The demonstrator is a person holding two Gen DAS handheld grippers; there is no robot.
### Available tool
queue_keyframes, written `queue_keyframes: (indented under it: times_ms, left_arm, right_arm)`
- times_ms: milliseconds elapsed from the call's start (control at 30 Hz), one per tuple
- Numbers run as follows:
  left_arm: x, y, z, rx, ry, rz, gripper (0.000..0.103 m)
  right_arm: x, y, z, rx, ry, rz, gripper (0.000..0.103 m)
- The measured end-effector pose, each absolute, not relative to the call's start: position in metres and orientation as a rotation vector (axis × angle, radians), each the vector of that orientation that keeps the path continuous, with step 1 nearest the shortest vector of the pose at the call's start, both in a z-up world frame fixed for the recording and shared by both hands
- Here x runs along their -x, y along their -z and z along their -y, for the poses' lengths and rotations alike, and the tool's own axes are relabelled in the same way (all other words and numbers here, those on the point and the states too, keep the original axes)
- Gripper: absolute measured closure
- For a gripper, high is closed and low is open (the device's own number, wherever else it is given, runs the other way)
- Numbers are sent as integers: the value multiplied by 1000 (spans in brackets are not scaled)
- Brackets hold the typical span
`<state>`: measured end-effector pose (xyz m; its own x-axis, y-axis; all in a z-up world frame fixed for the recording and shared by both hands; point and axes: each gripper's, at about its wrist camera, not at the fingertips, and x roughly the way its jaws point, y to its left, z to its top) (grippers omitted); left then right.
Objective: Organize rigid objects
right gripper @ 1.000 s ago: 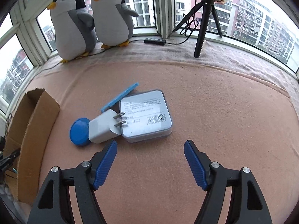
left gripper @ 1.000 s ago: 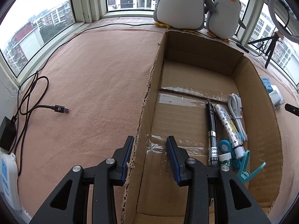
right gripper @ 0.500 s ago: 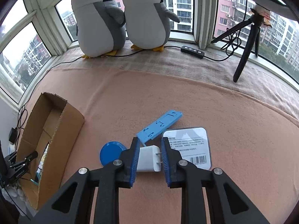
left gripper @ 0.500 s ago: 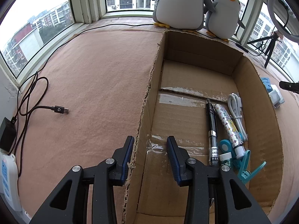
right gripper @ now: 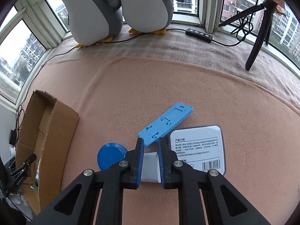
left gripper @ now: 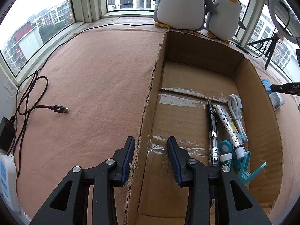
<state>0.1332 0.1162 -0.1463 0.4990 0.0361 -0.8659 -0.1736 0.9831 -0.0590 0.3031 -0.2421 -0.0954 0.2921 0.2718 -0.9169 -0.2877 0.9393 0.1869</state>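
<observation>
R gripper [right gripper: 151, 151] pinched shut on white charger [right gripper: 150, 166], pads on both side faces; jaws just closed in. Charger sat on the blanket, touching blue disc [right gripper: 110, 157], blue stand [right gripper: 166, 124] and card pack [right gripper: 198, 148]. Box [right gripper: 56, 131] lay well left of charger, long axis running away from the viewer; carry prob. leftward, over near wall. L gripper [left gripper: 151, 147] nearly shut, clamped astride box's left wall [left gripper: 148, 101]. Pens [left gripper: 212, 131] and cable [left gripper: 236, 112] inside, by far wall.
</observation>
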Motion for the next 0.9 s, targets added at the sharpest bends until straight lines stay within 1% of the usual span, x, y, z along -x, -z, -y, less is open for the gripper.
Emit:
queue_keyframes:
  times_ms: [200,400,600,633,700,733,800,833,900]
  left_arm:
    - [-133,146,-116,144,-128,-1041,63]
    - [-133,146,-116,145,-127,-1041,63]
    - [-133,146,-116,145,-127,-1041,63]
    - [-133,146,-116,146,-127,-1040,63]
    - [-133,146,-116,147,-127,-1041,63]
    - [-133,145,-116,147,-126,-1040,63]
    - [-133,145,-116,146,-125,-1040,63]
    - [-133,145,-116,147,-123,-1039,63]
    - [-133,144,-116,145,-120,-1039,63]
  right_arm:
    - [-291,97,243,23,-397,-1245,90]
    - [-269,110,244,14,-445,-1310,90]
    - [-245,115,245,-1,-435,-1304,89]
    - [-243,111,249,-24,-409,-1286,87]
    - [-235,100,262,-96,-350,-1242,76]
    - [-230,95,268,-138,-325,-1222,72]
    - [-217,88,280,-240,-263,-1197,53]
    - [-210,87,285,-284,-235,-1193,50]
    - [-198,90,289,-381,-196,-1199,49]
